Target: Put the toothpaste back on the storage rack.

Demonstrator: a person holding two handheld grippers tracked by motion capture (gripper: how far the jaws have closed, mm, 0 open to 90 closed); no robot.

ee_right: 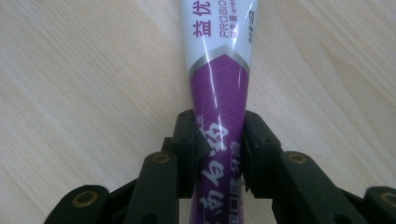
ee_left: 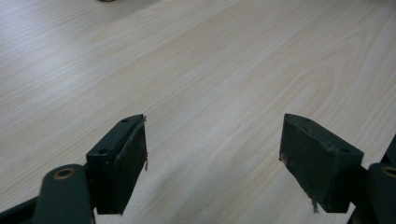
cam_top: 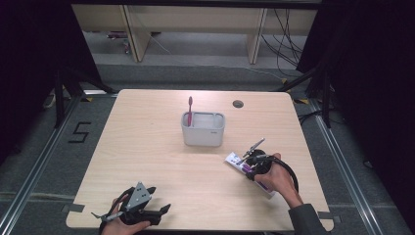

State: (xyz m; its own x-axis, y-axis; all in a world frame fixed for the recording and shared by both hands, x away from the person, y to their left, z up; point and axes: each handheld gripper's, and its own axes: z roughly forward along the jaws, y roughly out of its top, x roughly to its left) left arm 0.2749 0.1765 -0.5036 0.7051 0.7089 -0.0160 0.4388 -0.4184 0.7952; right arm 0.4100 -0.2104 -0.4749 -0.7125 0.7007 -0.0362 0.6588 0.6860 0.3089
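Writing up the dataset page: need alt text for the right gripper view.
Two black jaws of the right gripper press on the sides of a purple and white toothpaste tube that lies on a pale wooden table. The tube runs from the bottom edge up out of the top, with printed lettering on it.
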